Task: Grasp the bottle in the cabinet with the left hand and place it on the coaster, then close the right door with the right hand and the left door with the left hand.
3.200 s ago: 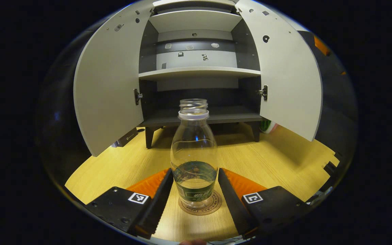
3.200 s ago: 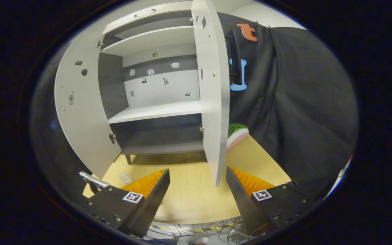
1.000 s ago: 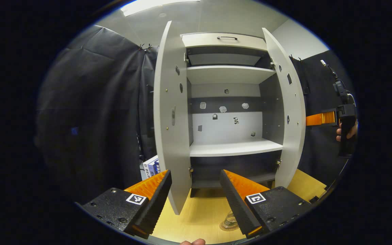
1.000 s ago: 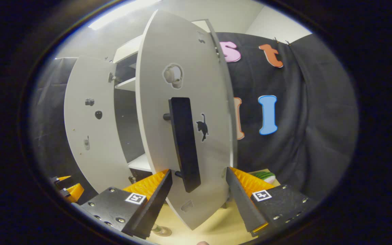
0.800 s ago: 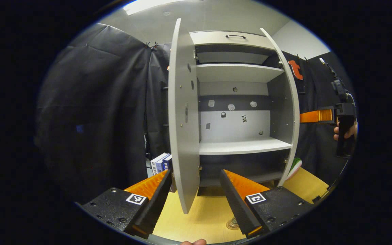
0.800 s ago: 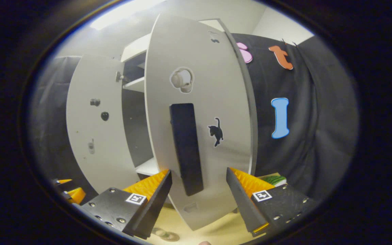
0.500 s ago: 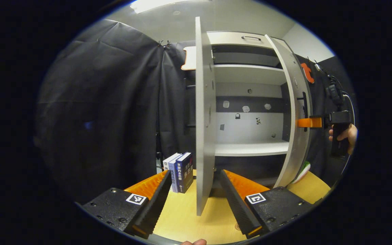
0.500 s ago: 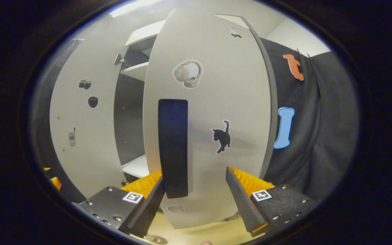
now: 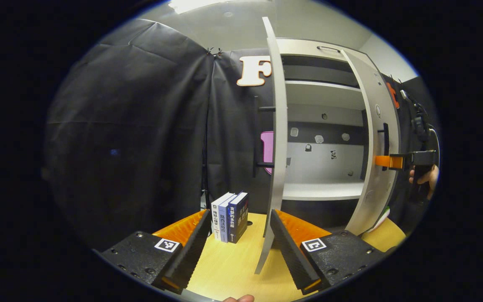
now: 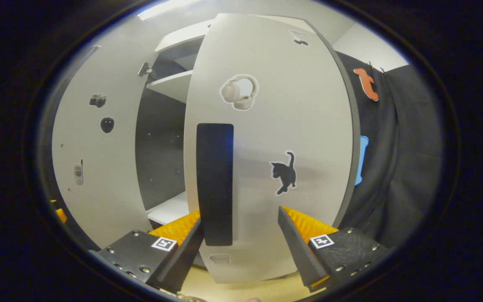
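In the left gripper view my left gripper (image 9: 237, 245) is open and holds nothing. The white left door (image 9: 277, 147) stands edge-on just ahead, its lower corner close to one fingertip. Farther right, the right door (image 9: 377, 167) is swung partway over the cabinet's white shelf (image 9: 321, 191). The right gripper (image 9: 382, 161), held by a hand (image 9: 424, 176), is against that door's outer face. In the right gripper view my right gripper (image 10: 241, 247) is open, close up to the right door (image 10: 292, 117). The door's black handle (image 10: 215, 180) ends beside one finger. The left door's inner face (image 10: 94, 159) stands open.
Three upright books (image 9: 229, 216) stand on the wooden table (image 9: 229, 268) left of the left door. Black cloth (image 9: 132, 126) hangs behind and to the left of them. A green and pink object (image 9: 383, 214) lies on the table behind the right door.
My left gripper has swung left, so the left door is now edge-on and the books have come into view. The right door has turned further towards the cabinet, with the right gripper staying against it.
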`<control>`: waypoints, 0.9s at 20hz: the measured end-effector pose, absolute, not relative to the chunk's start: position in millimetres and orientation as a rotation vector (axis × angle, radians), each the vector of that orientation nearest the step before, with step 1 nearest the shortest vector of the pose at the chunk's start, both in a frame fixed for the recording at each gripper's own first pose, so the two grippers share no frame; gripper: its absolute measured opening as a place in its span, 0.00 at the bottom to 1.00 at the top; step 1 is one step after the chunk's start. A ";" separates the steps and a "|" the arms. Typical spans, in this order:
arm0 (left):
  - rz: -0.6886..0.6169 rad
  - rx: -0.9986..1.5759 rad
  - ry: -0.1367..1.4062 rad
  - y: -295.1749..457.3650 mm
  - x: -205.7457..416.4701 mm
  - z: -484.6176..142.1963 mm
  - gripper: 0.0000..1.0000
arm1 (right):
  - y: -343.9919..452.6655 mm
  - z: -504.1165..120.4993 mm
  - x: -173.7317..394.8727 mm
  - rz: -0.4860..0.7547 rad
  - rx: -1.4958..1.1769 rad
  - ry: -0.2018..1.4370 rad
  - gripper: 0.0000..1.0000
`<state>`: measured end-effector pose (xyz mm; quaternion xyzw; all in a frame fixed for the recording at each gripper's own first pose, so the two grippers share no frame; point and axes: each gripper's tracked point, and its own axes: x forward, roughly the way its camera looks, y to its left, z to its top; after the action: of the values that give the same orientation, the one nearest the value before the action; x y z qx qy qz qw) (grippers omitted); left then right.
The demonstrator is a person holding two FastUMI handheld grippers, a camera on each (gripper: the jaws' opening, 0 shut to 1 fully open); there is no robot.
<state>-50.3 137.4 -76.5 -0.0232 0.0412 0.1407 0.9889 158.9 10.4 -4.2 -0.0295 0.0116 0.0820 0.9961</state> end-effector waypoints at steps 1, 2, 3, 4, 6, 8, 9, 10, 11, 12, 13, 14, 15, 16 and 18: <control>0.282 -0.055 0.089 141.3 -47.5 -75.8 0.91 | 12.9 -5.7 164.7 0.163 -0.058 0.022 0.97; 0.281 -0.065 0.100 145.7 -46.6 -77.2 0.91 | 15.7 -5.5 169.6 0.160 -0.056 0.021 0.97; 0.280 -0.070 0.110 150.0 -44.5 -78.0 0.91 | 18.4 -5.2 175.9 0.157 -0.057 0.020 0.97; 0.284 -0.077 0.117 155.3 -44.6 -78.1 0.91 | 20.7 -5.0 181.7 0.153 -0.058 0.016 0.97; 0.276 -0.095 0.115 162.5 -41.1 -73.0 0.89 | 23.9 -3.5 190.1 0.140 -0.062 0.006 1.00; 0.259 -0.100 0.108 166.6 -36.9 -64.1 0.91 | 24.4 -1.0 197.4 0.113 -0.064 -0.008 0.97; 0.250 -0.097 0.105 168.4 -33.4 -58.7 0.92 | 25.3 -0.1 201.3 0.100 -0.066 -0.014 0.97; 0.233 -0.091 0.105 170.2 -27.9 -54.0 0.92 | 24.7 0.2 204.5 0.087 -0.066 -0.019 1.00; 0.215 -0.092 0.111 169.7 -23.5 -51.4 0.94 | 24.4 -0.7 206.8 0.073 -0.066 -0.021 1.00; 0.203 -0.088 0.116 170.6 -18.5 -48.0 0.89 | 25.1 -0.5 210.2 0.060 -0.066 -0.026 1.00; 0.191 -0.090 0.121 172.4 -15.3 -45.1 0.89 | 25.3 -2.1 209.8 0.048 -0.068 -0.030 1.00; 0.181 -0.089 0.114 173.3 -11.5 -39.2 0.94 | 25.3 -1.6 209.6 0.037 -0.068 -0.034 1.00; 0.171 -0.093 0.109 174.8 -7.1 -34.4 0.94 | 25.2 -2.1 210.7 0.029 -0.071 -0.036 1.00; 0.157 -0.087 0.110 174.6 -6.0 -31.5 0.94 | 25.8 -2.2 210.7 0.023 -0.071 -0.038 1.00; 0.137 -0.075 0.106 178.0 0.3 -25.2 0.94 | 25.7 -2.1 211.6 0.016 -0.066 -0.038 1.00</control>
<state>0.3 178.0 -25.2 -0.0376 0.0532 0.0686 0.9955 211.6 25.7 -2.1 -0.0331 -0.0192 0.0078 0.9992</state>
